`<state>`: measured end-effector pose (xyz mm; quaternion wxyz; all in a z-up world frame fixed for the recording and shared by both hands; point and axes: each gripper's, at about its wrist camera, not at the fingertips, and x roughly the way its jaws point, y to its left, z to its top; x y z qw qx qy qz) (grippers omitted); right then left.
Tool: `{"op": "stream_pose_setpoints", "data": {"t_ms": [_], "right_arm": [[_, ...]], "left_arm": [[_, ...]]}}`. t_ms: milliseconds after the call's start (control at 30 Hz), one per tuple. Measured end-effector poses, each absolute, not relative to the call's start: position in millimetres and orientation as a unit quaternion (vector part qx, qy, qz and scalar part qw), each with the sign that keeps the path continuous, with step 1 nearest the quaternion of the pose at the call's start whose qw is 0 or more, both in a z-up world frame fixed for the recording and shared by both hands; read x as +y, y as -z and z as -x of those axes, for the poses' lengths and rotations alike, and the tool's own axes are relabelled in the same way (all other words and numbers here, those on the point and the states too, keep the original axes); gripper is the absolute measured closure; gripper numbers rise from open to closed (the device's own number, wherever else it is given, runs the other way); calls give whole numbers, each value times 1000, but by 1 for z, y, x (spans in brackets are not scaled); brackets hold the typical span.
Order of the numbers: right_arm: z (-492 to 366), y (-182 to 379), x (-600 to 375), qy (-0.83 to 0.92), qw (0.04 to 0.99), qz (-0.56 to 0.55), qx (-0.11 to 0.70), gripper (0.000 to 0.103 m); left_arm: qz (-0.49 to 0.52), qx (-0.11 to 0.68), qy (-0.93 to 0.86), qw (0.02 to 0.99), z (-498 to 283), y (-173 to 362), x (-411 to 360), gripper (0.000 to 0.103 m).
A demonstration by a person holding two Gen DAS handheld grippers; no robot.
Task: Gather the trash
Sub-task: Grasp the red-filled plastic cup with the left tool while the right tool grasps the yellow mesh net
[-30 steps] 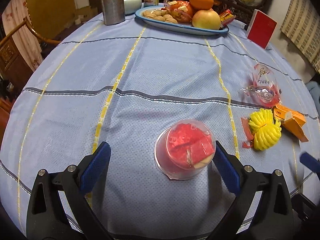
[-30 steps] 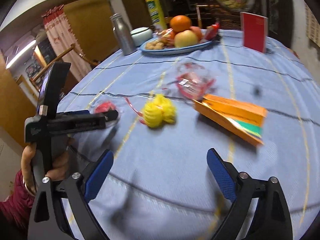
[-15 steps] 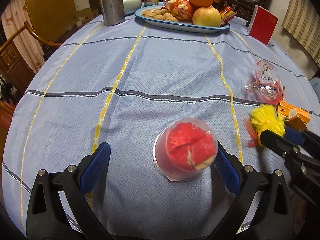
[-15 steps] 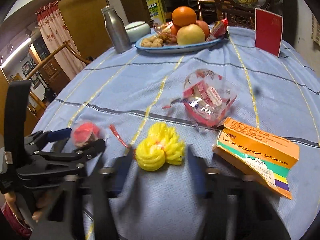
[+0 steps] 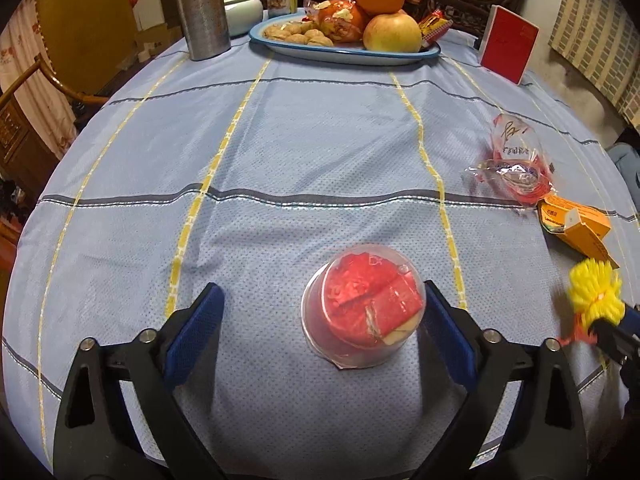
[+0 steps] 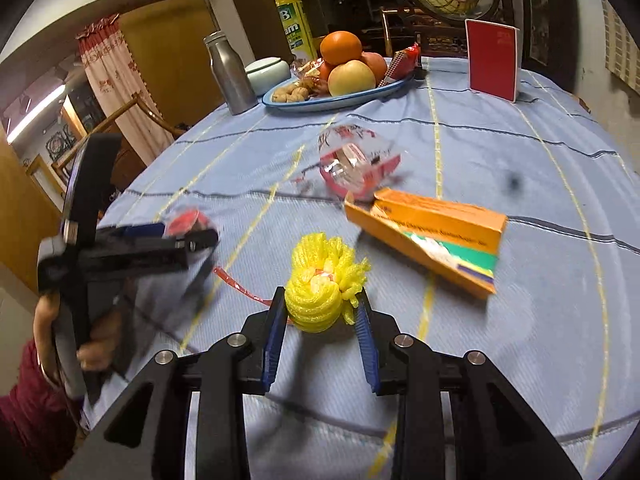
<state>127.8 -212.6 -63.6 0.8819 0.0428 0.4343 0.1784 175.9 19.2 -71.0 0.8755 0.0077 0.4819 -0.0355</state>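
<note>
A clear plastic cup with red scraps inside lies on the blue tablecloth between the jaws of my left gripper. Those jaws are closing. The right pad is right beside the cup and the left pad is well away from it. My right gripper is shut on a yellow foam net with a red strip trailing from it. In the left wrist view the yellow foam net is at the right edge. A crumpled clear-and-red wrapper and an orange carton lie beyond it.
At the far side stand a blue-rimmed plate of fruit and nuts, a steel bottle, a white jar and an upright red card. A wooden chair is off the table's left. A hand holds the left gripper.
My right gripper moved in on the yellow net, shut on it, and drew it towards the table's near right. The left jaws have narrowed slightly around the cup.
</note>
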Motion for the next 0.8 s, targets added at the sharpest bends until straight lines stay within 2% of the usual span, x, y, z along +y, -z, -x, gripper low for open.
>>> {"op": "stream_pose_setpoints", "data": {"t_ms": [100, 200, 367, 400, 467, 800], "right_arm": [[-127, 68, -211, -165, 882, -22, 441, 65], [-130, 70, -210, -157, 882, -20, 444, 51], [-135, 72, -207, -161, 879, -30, 448, 47], [-138, 74, -206, -167, 875, -35, 453, 47], [-141, 78, -205, -178, 866, -42, 465, 67], [-96, 55, -216, -151, 896, -51, 414, 70]], "left_arm": [[-8, 477, 39, 878, -175, 69, 18, 21], [-10, 473, 44, 880, -175, 68, 16, 29], [-18, 467, 60, 882, -172, 66, 10, 46], [-21, 466, 62, 883, -172, 66, 9, 47], [-24, 464, 64, 883, -171, 65, 8, 48], [-7, 430, 87, 899, -160, 50, 12, 49]]}}
